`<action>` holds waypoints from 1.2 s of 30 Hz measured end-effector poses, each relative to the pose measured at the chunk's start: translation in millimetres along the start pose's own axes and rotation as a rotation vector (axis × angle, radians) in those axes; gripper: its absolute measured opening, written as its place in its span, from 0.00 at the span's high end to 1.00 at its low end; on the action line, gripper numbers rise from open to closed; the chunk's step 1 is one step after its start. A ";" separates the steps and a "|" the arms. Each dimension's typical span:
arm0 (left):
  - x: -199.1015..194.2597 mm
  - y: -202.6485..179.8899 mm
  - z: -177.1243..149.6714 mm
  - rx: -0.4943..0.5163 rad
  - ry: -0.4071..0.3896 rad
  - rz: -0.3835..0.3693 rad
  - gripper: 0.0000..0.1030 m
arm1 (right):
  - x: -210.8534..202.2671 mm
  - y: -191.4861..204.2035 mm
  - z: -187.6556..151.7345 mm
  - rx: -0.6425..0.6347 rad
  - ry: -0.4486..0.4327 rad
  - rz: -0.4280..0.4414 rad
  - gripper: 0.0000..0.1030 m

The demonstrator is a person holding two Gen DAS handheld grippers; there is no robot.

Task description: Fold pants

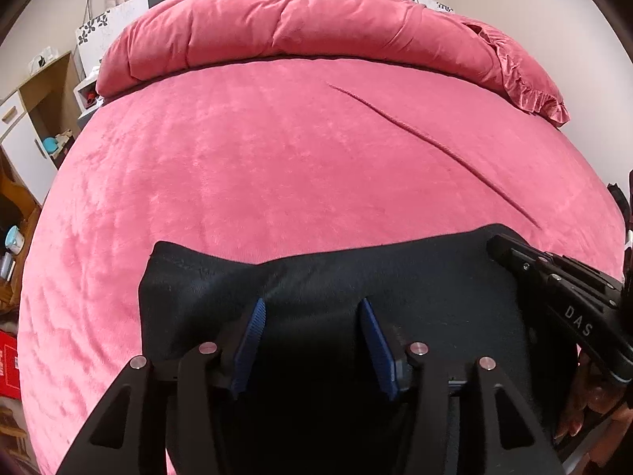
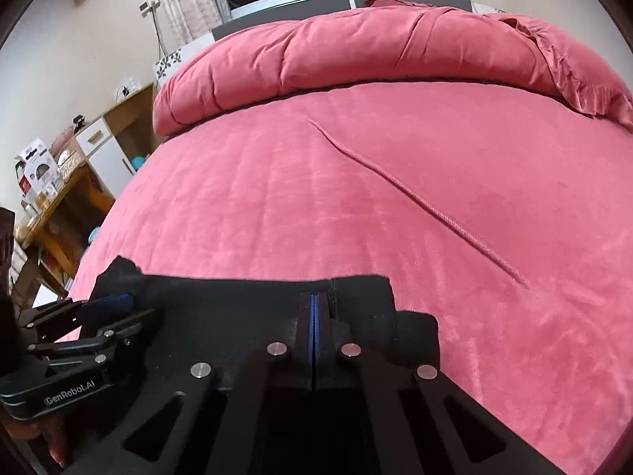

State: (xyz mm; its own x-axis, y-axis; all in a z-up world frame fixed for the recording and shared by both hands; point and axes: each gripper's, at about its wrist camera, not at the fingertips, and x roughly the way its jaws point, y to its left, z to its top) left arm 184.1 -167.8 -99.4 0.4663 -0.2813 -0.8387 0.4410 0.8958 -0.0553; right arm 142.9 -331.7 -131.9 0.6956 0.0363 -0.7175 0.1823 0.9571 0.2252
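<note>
Pants, black, are lying flat on the near part of the pink bed. Left gripper is hovering over them, jaws apart, gripping nothing. Right gripper is sitting at their far edge, jaws fully closed; any cloth pinched, cannot tell. Beyond the pants, a rolled duvet is lying along the bed's far end.

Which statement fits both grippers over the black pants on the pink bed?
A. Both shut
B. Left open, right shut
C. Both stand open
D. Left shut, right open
B: the left gripper shows a wide gap between its blue pads, while the right gripper has its pads pressed together over the black pants.
</note>
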 end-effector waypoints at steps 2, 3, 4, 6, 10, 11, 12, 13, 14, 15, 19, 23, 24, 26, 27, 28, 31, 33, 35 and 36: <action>-0.9 -3.0 -1.1 0.006 -0.019 0.011 0.49 | 2.8 7.4 -0.9 -0.041 -0.020 -0.042 1.00; -2.6 -4.4 -3.2 0.013 -0.030 0.014 0.49 | 3.4 14.0 -1.4 -0.061 -0.029 -0.059 1.00; -5.3 -4.2 -5.5 0.014 -0.041 0.013 0.49 | 1.2 17.9 -4.3 -0.076 -0.037 -0.068 1.00; -12.9 -2.8 -10.8 0.007 -0.052 0.012 0.49 | -3.9 18.0 -4.5 -0.077 -0.044 -0.051 1.00; -32.3 -4.3 -22.9 0.009 -0.060 0.040 0.49 | -39.5 1.6 -7.1 0.031 -0.059 0.036 0.96; -39.3 -4.6 -29.3 0.005 -0.066 0.049 0.49 | -51.8 2.3 -9.9 0.043 -0.081 0.037 0.86; -43.8 -4.6 -34.3 0.001 -0.071 0.052 0.49 | -65.8 5.4 -14.9 0.038 -0.108 0.030 0.79; -49.8 -5.5 -40.6 -0.004 -0.078 0.049 0.49 | -76.3 9.1 -19.8 0.025 -0.126 0.033 0.69; -54.7 -6.5 -46.0 -0.009 -0.084 0.044 0.49 | -90.6 14.1 -27.7 0.002 -0.148 0.038 0.68; -61.8 -7.7 -52.6 -0.013 -0.092 0.042 0.49 | -99.6 18.2 -33.0 -0.020 -0.161 0.034 0.68; -76.2 -10.6 -67.5 -0.029 -0.089 0.018 0.49 | -130.4 33.3 -58.3 -0.081 -0.190 0.028 0.68; -87.0 -10.0 -86.4 -0.070 -0.084 -0.020 0.49 | -141.2 35.9 -78.3 -0.050 -0.178 0.063 0.68; -89.7 -10.3 -91.5 -0.070 -0.082 -0.020 0.49 | -139.4 37.0 -81.4 -0.052 -0.166 0.064 0.68; -93.8 -11.6 -97.2 -0.058 -0.088 -0.014 0.49 | -132.8 40.0 -87.5 -0.069 -0.128 0.053 0.68; -95.9 -12.3 -100.2 -0.049 -0.092 -0.010 0.49 | -130.1 40.5 -89.2 -0.072 -0.115 0.051 0.68; -97.6 -12.0 -103.0 -0.045 -0.093 -0.004 0.49 | -128.5 40.2 -90.7 -0.071 -0.105 0.052 0.68; -101.9 -8.4 -110.0 -0.062 -0.092 -0.005 0.49 | -124.3 38.6 -94.2 -0.059 -0.084 0.050 0.68; -104.1 -5.3 -113.6 -0.073 -0.090 -0.003 0.49 | -122.8 36.2 -95.7 -0.048 -0.074 0.044 0.68; -105.2 -3.4 -117.4 -0.077 -0.088 0.003 0.49 | -121.1 34.1 -97.3 -0.041 -0.057 0.037 0.68; -105.4 -2.7 -118.8 -0.077 -0.089 0.006 0.49 | -120.4 33.8 -98.6 -0.039 -0.049 0.034 0.68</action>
State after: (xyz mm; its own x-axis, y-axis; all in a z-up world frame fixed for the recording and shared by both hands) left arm 42.6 -99.7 -75.1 0.5365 -0.3018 -0.7881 0.3792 0.9205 -0.0944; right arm -3.2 -275.4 -102.9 0.7345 0.0560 -0.6763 0.1311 0.9661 0.2224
